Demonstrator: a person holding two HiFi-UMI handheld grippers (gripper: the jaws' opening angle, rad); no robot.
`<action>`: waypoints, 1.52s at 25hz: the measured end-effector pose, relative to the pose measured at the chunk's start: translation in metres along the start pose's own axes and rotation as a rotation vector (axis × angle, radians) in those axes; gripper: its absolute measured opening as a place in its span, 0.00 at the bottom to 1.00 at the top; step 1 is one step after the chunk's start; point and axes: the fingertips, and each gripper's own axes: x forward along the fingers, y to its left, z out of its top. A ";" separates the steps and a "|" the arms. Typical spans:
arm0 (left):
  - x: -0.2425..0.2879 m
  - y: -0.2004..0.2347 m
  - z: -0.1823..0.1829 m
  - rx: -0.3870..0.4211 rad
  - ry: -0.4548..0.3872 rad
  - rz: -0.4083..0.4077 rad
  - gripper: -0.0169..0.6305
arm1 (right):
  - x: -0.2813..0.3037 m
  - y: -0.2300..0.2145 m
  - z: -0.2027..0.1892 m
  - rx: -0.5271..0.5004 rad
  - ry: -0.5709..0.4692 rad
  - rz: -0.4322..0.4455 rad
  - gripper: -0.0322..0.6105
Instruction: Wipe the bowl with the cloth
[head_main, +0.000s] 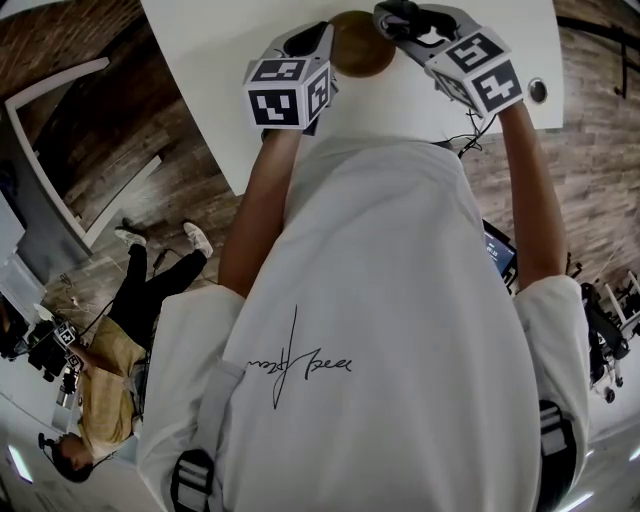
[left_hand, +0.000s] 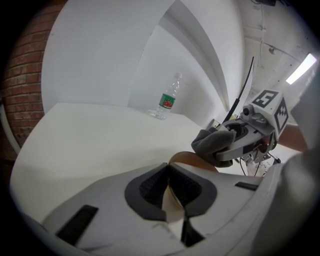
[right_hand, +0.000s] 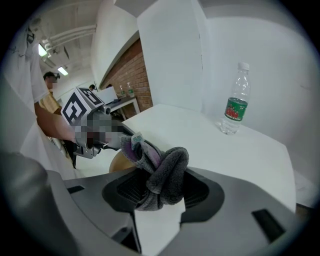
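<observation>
Pinching the brown bowl (head_main: 362, 45) by its rim, my left gripper (left_hand: 169, 191) has its two dark pads pressed onto the thin wall from either side, so the wall runs edge-on straight up between them. The bowl sits between my two grippers at the white bench (head_main: 220, 50), close to the edge nearest me. Whether its base rests on the surface or is lifted off it, I cannot tell.

My right gripper (right_hand: 160, 192) is clamped on the grey cloth (right_hand: 165, 172), which bunches up in a thick fold above the jaws with a purplish layer and a small tag showing at its top. From the left gripper view the cloth hangs right at the bowl's far rim, opposite my left grip — touching or just clear of it, I cannot make out.

A clear plastic bottle (right_hand: 235, 102) with a red-and-green label and a white cap stands upright further back on the bench, well apart from the bowl.

In the head view my white T-shirt fills most of the picture, and off to my left — on the wooden floor (head_main: 190, 190) — is another person (head_main: 105, 370) in a tan shirt and dark trousers.
</observation>
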 end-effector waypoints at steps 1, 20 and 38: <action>-0.001 -0.001 0.000 0.003 -0.001 0.001 0.05 | -0.002 0.000 -0.002 0.009 -0.005 -0.004 0.33; -0.001 -0.006 -0.002 0.022 -0.003 0.020 0.06 | -0.018 0.010 -0.031 0.107 -0.055 -0.055 0.33; -0.001 0.000 -0.002 0.037 -0.001 0.034 0.06 | -0.022 0.030 -0.047 0.154 -0.091 -0.091 0.33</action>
